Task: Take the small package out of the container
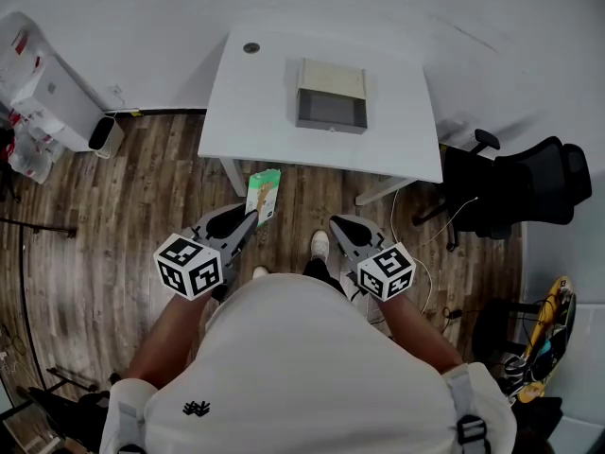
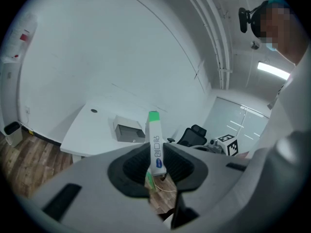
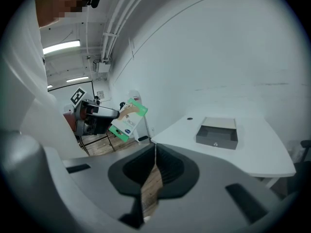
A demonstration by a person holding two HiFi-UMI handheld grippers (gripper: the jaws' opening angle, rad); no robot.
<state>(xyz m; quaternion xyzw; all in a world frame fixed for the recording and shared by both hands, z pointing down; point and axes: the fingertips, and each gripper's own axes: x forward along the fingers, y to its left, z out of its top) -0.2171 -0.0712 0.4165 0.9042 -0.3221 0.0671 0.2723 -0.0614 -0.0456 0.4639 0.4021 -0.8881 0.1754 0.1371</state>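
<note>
Plainly, one small package (image 1: 264, 195) — flat, green-and-white, blue oval logo — sat clamped in the left gripper (image 1: 251, 219); the right gripper (image 1: 336, 223) was closed, empty; one grey container (image 1: 331, 112).

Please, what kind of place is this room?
Probably an office or a lab room: a white desk, a black office chair beside it, and a wood-look floor.

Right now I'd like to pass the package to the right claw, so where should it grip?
Probably the free green-edged end of the package, which sticks out past the left claw. It is flat and thin, so bring the right claw in from its far end and close across the broad faces.
</note>
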